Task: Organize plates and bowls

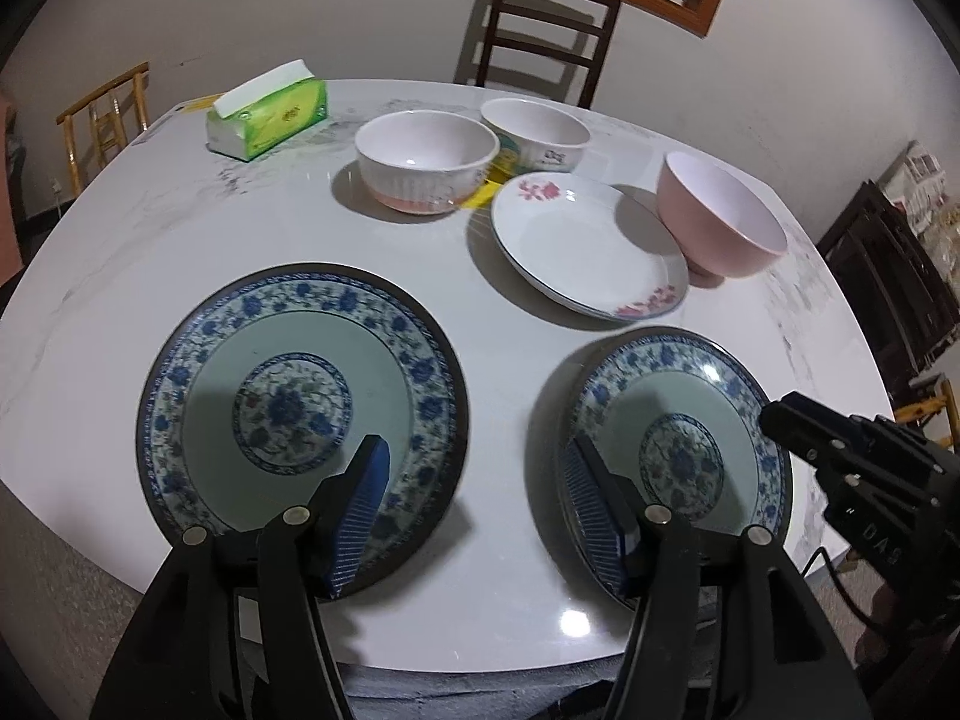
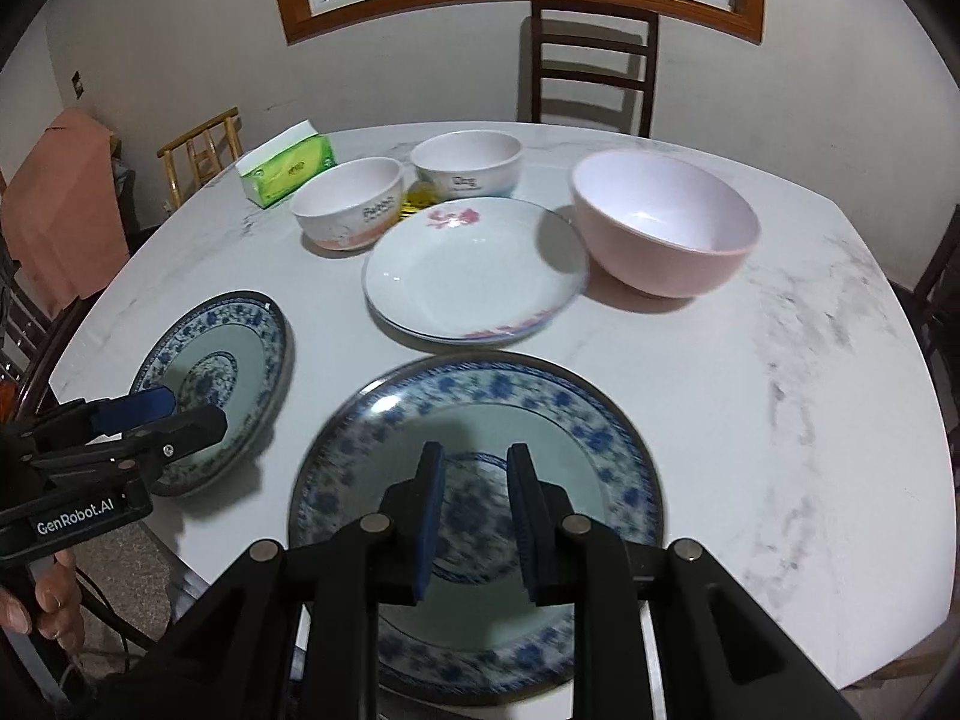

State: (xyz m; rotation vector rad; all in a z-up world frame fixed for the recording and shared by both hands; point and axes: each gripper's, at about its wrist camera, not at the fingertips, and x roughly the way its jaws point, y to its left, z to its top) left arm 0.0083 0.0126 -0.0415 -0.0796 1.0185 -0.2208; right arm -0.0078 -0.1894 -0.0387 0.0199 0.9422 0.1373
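Note:
Two blue-patterned plates lie near the table's front edge: a left one (image 1: 282, 396) (image 2: 228, 360) and a right one (image 1: 678, 438) (image 2: 480, 420). A white floral plate (image 1: 582, 240) (image 2: 474, 270) lies behind them. A pink bowl (image 1: 720, 216) (image 2: 663, 219) stands to its right, and two white bowls (image 1: 426, 159) (image 1: 537, 132) stand behind it. My left gripper (image 1: 480, 468) is open wide, over the gap between the two blue plates. My right gripper (image 2: 475, 468) is partly open and empty, above the right blue plate; it also shows in the left wrist view (image 1: 780, 414).
A green tissue pack (image 1: 270, 111) (image 2: 288, 168) lies at the back left of the white marble table (image 1: 510, 396). A dark wooden chair (image 2: 591, 66) stands behind the table, a yellow chair (image 2: 201, 147) to the left, and dark furniture (image 1: 894, 288) to the right.

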